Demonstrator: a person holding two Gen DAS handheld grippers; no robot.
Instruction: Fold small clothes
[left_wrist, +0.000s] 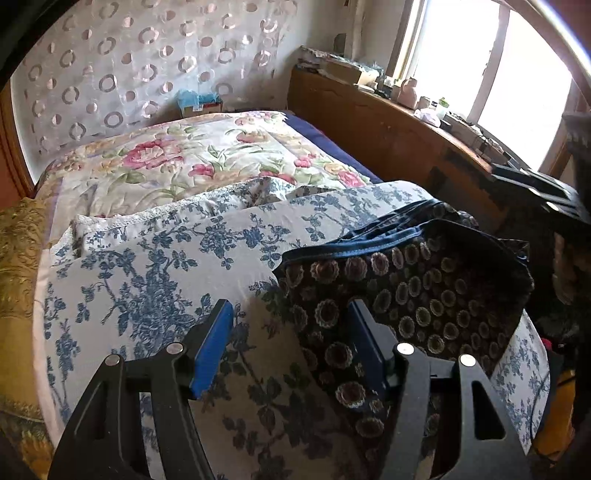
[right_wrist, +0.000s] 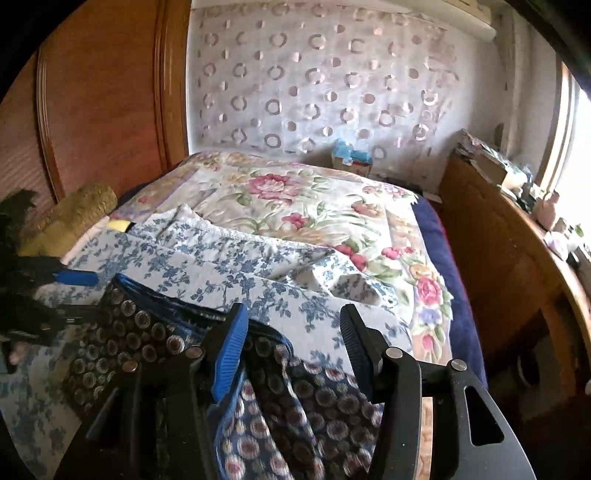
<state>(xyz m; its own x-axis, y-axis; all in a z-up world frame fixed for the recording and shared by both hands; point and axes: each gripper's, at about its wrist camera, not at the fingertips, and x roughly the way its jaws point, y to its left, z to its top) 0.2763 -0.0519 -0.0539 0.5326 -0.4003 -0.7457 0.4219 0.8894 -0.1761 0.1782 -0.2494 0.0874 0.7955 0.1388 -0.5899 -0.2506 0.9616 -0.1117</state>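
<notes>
While the dark garment with its ringed flower print is lying spread on the blue-and-white floral cloth at the near end of the bed, the left gripper is hovering right at its left edge, fingers standing wide apart, nothing between them, one blue pad over the pale cloth and the other over the dark print. Whether that pad is touching the fabric is hard to say, since its tip is sitting against a busy pattern. Over in the right wrist view, the right gripper is also showing its fingers well apart, poised above the same garment, which is bunching up close to the lens and going blurry at the bottom, so its lower hem is cut off from sight. A blue waistband is running along the garment's far edge, partly tucked behind the left finger there. At the left rim of that view the other gripper is showing only as a dark shape with a sliver of blue pad. Beyond the cloth a pink-flowered quilt is covering the rest of the bed, a circle-patterned curtain is hanging behind, and the wooden shelf under the bright window is carrying small items too washed out to identify.
</notes>
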